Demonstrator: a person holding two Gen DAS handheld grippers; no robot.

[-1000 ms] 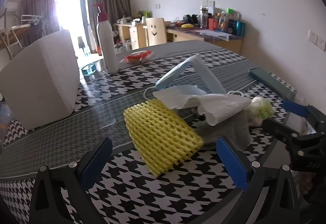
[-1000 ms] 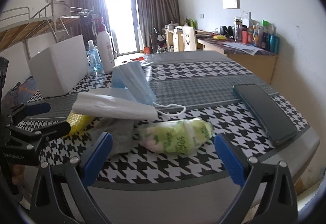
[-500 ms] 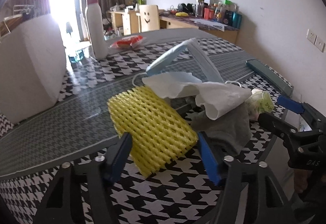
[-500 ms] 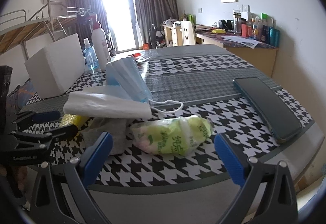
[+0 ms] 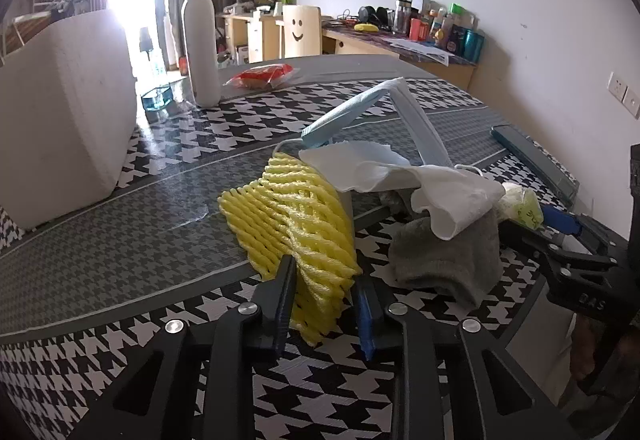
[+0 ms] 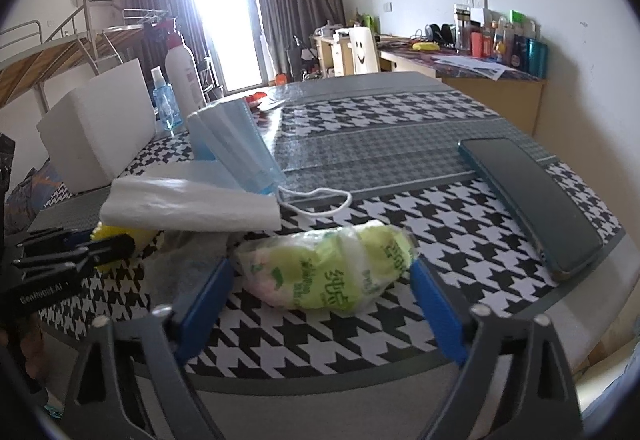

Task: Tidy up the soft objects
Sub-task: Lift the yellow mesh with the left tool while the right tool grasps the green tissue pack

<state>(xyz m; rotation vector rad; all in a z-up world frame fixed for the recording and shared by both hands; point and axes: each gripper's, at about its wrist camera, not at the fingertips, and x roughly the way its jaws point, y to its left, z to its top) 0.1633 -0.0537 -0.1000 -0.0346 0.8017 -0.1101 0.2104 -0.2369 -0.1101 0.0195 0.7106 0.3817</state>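
Left hand-held gripper [image 5: 325, 290]: jaws just closed, clamped on near edge of yellow foam net [image 5: 292, 216], which lies on houndstooth surface [image 5: 120, 248]. Right hand-held gripper [image 6: 320, 280]: jaws closing, still apart, straddling green tissue pack [image 6: 328, 268]. Grey sock [image 5: 444, 256], white tissue [image 5: 448, 196], blue face mask [image 5: 400, 120] piled beside net. Phone [image 6: 532, 200] well apart.

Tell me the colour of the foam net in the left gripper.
Yellow foam net; clearest in the left wrist view.
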